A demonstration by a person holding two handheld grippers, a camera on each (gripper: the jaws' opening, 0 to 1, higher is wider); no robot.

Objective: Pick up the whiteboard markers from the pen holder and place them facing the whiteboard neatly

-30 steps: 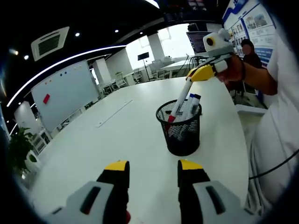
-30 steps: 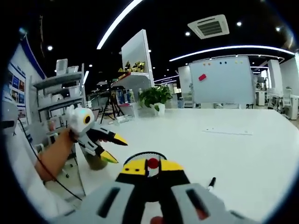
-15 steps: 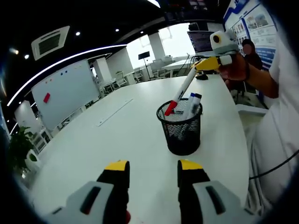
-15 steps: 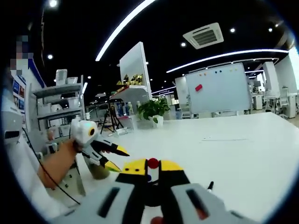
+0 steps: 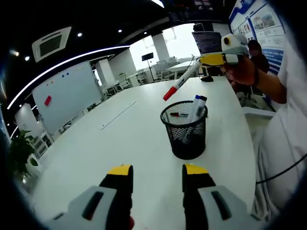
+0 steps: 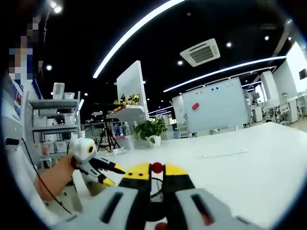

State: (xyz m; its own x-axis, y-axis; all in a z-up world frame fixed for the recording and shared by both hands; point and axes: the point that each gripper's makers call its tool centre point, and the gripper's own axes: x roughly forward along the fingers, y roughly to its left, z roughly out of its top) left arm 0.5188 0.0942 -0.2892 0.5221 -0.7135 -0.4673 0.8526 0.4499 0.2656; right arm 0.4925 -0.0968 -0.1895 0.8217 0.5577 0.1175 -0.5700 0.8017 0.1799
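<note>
marker [image 5: 180,84] slanting, red cap down-left

Our grippers [image 5: 156,175] have grey bodies, black jaws with yellow tips; we wear a white shirt [image 5: 283,129].

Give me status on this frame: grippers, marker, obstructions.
Right gripper shut on red-capped marker, clear above the pen holder. Left gripper open, empty. Blue-capped markers remain in holder. Nothing in the way.
</note>
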